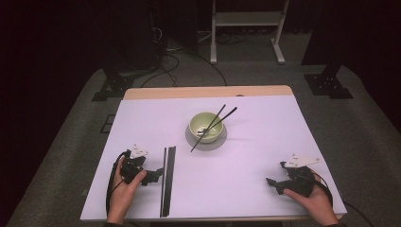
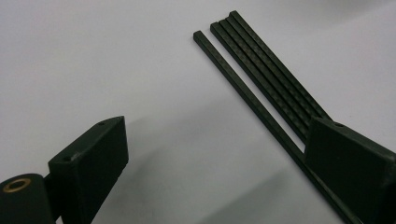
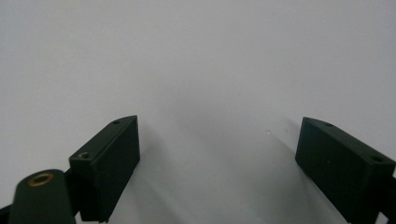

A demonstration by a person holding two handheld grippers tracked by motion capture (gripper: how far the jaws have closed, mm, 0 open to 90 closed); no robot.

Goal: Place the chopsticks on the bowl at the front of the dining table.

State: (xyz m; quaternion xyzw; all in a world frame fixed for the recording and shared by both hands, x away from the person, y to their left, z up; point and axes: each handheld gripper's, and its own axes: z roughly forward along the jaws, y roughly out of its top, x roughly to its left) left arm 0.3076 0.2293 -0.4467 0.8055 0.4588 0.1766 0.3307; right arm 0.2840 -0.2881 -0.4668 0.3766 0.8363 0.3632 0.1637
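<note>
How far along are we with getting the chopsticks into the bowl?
Done: two chopsticks lean in the green bowl. In hand: the left hand-held gripper, jaws open, sits beside the chopsticks on the table, gripping none. The right hand-held gripper is open and idle.

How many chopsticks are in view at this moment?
6. Two chopsticks in the bowl lean on the rim of the green bowl. Four loose chopsticks lie side by side on the table by the left gripper; more could hide beneath.

black chopsticks [image 1: 167, 179], bundled flat on table
</note>
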